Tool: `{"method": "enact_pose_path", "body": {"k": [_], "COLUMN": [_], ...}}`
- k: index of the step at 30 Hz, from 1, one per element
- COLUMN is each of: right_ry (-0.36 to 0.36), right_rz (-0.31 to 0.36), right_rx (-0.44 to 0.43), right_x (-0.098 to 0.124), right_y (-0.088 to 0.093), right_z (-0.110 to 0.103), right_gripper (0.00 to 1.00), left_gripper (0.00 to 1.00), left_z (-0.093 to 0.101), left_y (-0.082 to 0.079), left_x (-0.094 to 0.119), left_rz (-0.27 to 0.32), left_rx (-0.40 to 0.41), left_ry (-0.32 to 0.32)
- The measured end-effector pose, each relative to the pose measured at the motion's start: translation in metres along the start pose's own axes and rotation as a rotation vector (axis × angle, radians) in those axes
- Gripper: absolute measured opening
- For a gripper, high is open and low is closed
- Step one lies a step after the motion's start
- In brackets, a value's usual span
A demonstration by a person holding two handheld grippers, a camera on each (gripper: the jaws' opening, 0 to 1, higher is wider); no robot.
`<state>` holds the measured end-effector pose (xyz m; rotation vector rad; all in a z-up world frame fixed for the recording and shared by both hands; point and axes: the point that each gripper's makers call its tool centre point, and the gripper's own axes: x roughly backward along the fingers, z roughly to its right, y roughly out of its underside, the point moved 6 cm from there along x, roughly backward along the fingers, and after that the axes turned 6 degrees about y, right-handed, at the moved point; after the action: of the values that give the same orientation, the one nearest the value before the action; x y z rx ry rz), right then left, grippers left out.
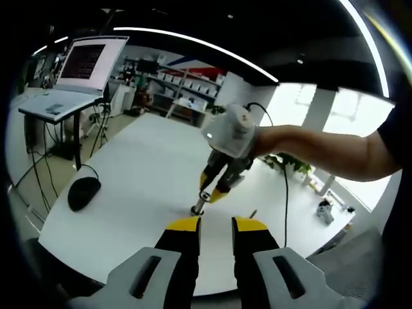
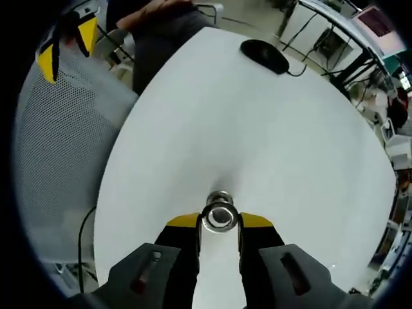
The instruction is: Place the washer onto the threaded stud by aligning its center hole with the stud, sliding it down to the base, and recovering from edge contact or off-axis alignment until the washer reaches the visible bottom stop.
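Table edges: in the left gripper view the white table (image 1: pixel 148 174) runs away from the camera, its near rim curving just beyond the left gripper (image 1: pixel 215 224); its left rim passes beside the computer mouse (image 1: pixel 84 192). In the right gripper view the table's left rim borders a grey mesh chair back (image 2: pixel 61 148).
Open room: wide bare tabletop lies on every side of the stud (image 1: pixel 197 207); the mouse sits well apart from it, near the table's edge, with its cable trailing over the rim. A laptop (image 1: pixel 80 74) stands on a separate stand beyond the table.
Washer: the washer (image 2: pixel 219 217) sits between the right gripper's yellow tips, seen face-on with its centre hole towards the camera. The stud's top (image 2: pixel 219 196) shows just beyond it. Whether the hole is already over the stud, I cannot tell.
Right gripper: the right gripper (image 2: pixel 219 222) has its jaws closed on the washer's rim. In the left gripper view it points steeply down at the table, tips at the stud.
Right arm: a bare forearm (image 1: pixel 322 151) reaches in from the right, roughly level, with the hand wrapped around the tool's body.
Left gripper: held low over the near table edge, aimed at the stud, jaws apart with nothing between them.
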<state>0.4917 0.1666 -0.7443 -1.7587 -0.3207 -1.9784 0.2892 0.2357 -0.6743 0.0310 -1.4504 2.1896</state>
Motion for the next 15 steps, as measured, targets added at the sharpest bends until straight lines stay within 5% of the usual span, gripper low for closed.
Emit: {"method": "enact_pose_path", "body": {"k": [15], "right_ry": [-0.017], "right_rz": [-0.035], "right_rx": [0.009], "right_x": [-0.031], "right_y": [0.002], "right_z": [-0.008], "right_gripper": [0.22], "left_gripper": [0.16], "left_z": [-0.001], "left_y": [0.000], "left_x": [0.000], "left_rz": [0.002], "left_rx": [0.002], "left_ry": [-0.001]}}
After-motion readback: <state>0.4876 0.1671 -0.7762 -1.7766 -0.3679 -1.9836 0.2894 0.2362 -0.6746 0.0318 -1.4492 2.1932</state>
